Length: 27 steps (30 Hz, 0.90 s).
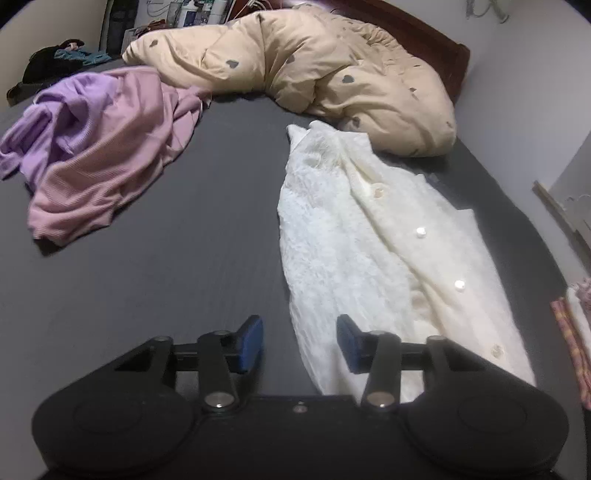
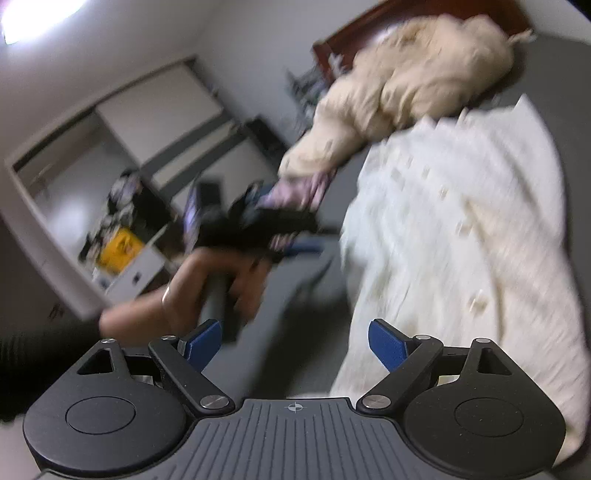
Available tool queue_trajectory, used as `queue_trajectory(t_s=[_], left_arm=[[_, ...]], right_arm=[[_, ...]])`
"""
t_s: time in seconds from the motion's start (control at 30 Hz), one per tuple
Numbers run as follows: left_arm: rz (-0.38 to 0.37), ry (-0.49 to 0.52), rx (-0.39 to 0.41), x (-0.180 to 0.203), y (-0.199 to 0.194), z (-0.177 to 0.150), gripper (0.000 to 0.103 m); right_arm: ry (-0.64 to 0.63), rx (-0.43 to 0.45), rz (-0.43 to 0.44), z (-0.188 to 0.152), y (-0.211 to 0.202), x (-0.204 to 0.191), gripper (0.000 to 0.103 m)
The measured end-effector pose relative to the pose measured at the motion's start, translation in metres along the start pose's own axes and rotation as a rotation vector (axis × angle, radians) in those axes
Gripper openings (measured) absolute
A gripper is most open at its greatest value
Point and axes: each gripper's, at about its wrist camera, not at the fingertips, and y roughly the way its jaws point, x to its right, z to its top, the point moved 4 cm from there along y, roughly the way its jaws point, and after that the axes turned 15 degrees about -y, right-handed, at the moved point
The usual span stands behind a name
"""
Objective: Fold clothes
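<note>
A cream-white buttoned cardigan (image 1: 369,251) lies lengthwise on the grey bed sheet (image 1: 166,277). My left gripper (image 1: 300,343) hovers over its near left edge, open, blue pads apart, not pressing the knit seen between them. A crumpled pink and lilac garment (image 1: 99,158) lies at far left. The right wrist view is blurred. There the cardigan (image 2: 461,240) fills the right side, and my right gripper (image 2: 295,343) stands wide open over the sheet beside it, holding nothing. A person's hand (image 2: 207,288) holds the left gripper's handle there.
A beige duvet with grey hearts (image 1: 314,74) is bunched at the head of the bed against a dark headboard (image 1: 424,33). Dark clothes (image 1: 48,62) sit at the far left corner. A white wardrobe (image 2: 110,147) stands beyond the bed. Striped fabric (image 1: 576,343) lies at the right edge.
</note>
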Motion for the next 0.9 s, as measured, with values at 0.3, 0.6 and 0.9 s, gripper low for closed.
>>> queue_trajectory(t_s=[0.3, 0.6, 0.9], left_arm=[[-0.02, -0.057, -0.014, 0.003, 0.023, -0.011, 0.004], [0.018, -0.017, 0.133, 0.016, -0.012, 0.008, 0.002], [0.2, -0.015, 0.284, -0.025, -0.071, 0.068, 0.002]], right_arm=[[0.078, 0.004, 0.012, 0.006, 0.005, 0.026, 0.087], [-0.116, -0.028, 0.027, -0.003, 0.007, -0.003, 0.087], [-0.061, -0.016, 0.043, -0.004, 0.006, 0.001, 0.087]])
